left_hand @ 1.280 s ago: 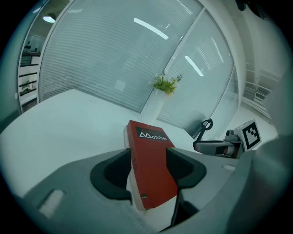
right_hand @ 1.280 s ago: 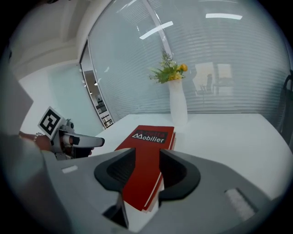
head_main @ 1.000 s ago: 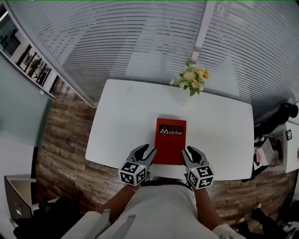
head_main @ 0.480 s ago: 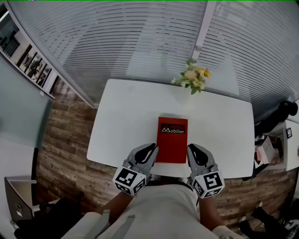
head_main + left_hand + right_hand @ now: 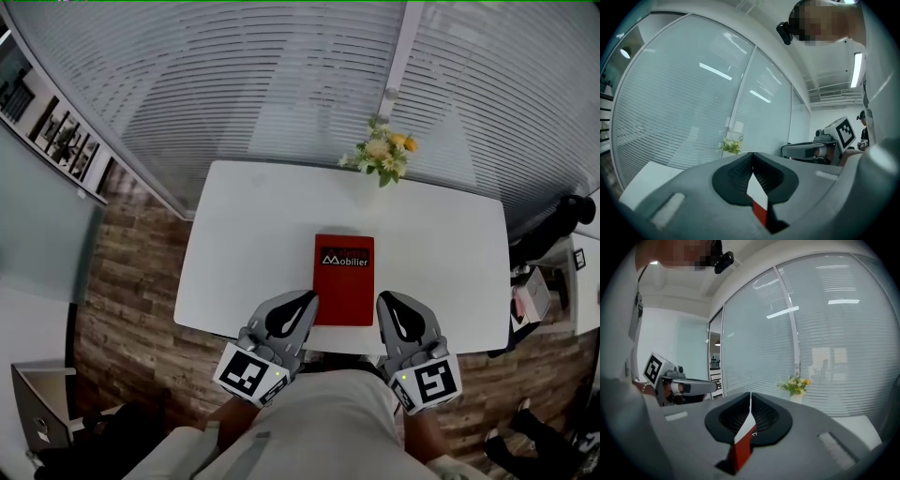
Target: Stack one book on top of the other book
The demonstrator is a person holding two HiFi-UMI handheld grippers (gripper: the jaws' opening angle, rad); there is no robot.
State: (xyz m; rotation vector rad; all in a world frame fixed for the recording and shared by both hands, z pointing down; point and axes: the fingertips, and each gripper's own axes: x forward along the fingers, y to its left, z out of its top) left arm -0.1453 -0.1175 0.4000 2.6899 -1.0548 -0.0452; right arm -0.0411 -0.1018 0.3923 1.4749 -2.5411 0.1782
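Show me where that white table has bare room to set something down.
The white table is bare left of the red rectangular book and right of it, out to both ends. Only the yellow flowers crowd the back edge.

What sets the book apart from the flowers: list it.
The book is red; the flowers are yellow, white and green. The book lies flat near the table's near edge; the flowers stand upright at its far edge. Both rest on the white table.

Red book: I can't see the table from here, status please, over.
Left gripper, right gripper: jaws just closed, nothing between them. Red book flat on table, not held. Flowers at far edge, apart.
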